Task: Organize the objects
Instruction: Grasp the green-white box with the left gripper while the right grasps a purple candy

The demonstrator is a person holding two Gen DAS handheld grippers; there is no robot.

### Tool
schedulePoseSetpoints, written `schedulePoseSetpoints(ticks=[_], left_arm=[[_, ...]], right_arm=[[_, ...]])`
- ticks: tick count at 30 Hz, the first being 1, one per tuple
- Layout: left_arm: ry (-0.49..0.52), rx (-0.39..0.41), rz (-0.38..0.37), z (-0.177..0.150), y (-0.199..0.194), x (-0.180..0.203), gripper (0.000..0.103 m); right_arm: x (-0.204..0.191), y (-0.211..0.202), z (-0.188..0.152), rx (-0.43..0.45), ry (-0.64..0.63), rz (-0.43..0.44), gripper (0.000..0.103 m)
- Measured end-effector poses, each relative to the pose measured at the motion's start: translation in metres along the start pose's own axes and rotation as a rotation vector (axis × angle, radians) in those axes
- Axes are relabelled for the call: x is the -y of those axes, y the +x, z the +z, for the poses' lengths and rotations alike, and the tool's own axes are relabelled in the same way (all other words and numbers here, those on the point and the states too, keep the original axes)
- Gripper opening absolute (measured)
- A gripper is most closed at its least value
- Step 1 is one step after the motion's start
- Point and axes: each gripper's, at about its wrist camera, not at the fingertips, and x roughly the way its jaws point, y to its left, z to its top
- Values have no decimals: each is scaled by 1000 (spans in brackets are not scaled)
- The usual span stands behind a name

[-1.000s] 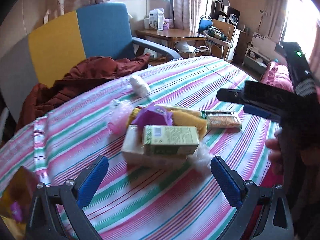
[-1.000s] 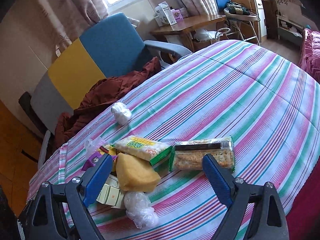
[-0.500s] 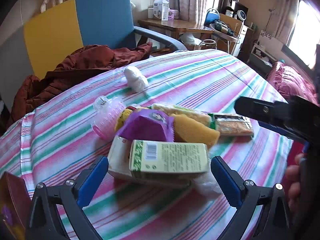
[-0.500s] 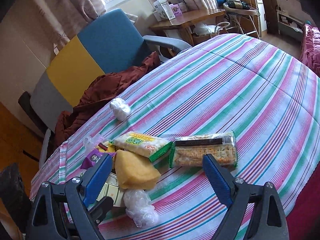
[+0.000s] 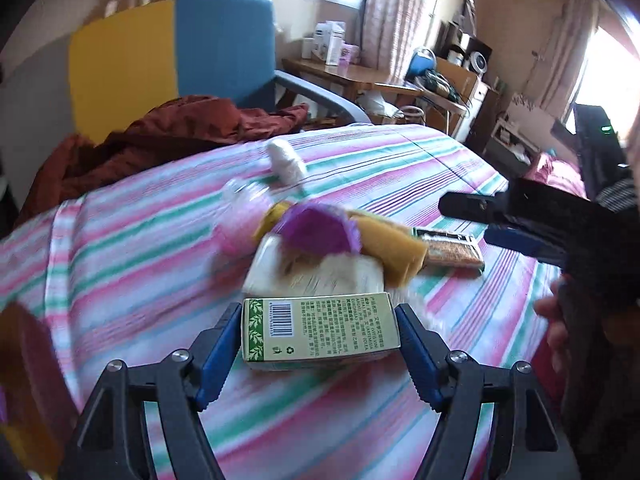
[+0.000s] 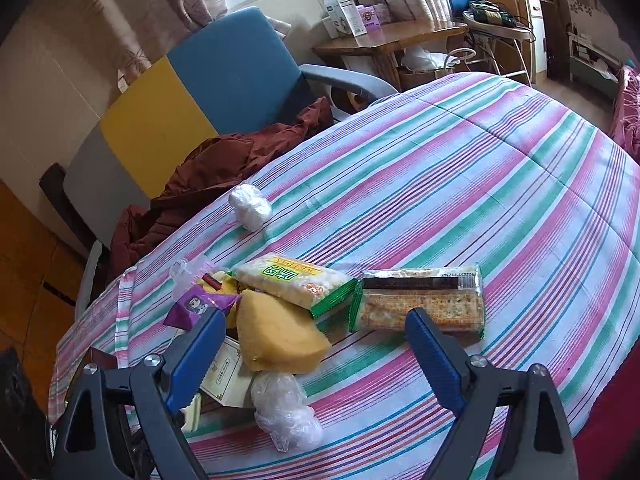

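between the blue pads of the left gripper [image 5: 320, 340] sits a green-and-white carton [image 5: 320, 327], barcode face up, long axis running pad to pad. both pads touch its short ends; jaws are closing on it. carton's underside looks just clear of the striped cloth [image 5: 120, 248], though motion blur makes this uncertain. just beyond the fingertips: a flat white box [image 5: 316, 272], a purple packet [image 5: 316, 232] on top of it, a yellow sponge-like wedge [image 5: 392, 248] to the right of that, and a pink translucent item [image 5: 240, 224] to the left, all blurred. farther out lies a small white wad of plastic [image 5: 286, 160]. to the right of the right pad, the right gripper's dark body and part of a hand [image 5: 556, 320] show.

right gripper [image 6: 316, 356]: jaws wide apart, nothing between the pads, nothing touched. just ahead of the left pad lies the yellow wedge [image 6: 280, 340], with a clear plastic bag [image 6: 288, 412] nearer the camera, between the fingers. ahead of the right pad lies a cracker pack [image 6: 420, 300], flat on the cloth. a green-edged snack pack [image 6: 296, 284] rests partly on the wedge, its end meeting the cracker pack. the purple packet [image 6: 200, 304] sits at the left pad's tip. beyond the pile, a brown-red jacket [image 6: 224, 168] hangs over the cloth's far edge in front of a blue and yellow chair [image 6: 200, 92].
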Motion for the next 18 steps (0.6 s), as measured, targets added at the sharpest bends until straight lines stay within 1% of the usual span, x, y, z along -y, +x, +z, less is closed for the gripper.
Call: schedulePoseSetpoints(ticks=[4, 9, 13, 15, 18], left_arm=[[-47, -4, 12, -26, -25, -16, 76], [-78, 19, 25, -42, -56, -31, 76], [-114, 55, 25, -46, -80, -46, 76], [-125, 71, 27, -48, -89, -50, 76], [-144, 89, 37, -52, -101, -58, 76]], right_arm=[[-14, 0, -3, -5, -70, 18, 93], [-49, 2, -9, -23, -231, 48, 93], [-90, 14, -3, -44, -406, 61, 93], [-106, 25, 1, -72, -478, 75, 93], [-130, 51, 4, -138, -588, 92, 93]])
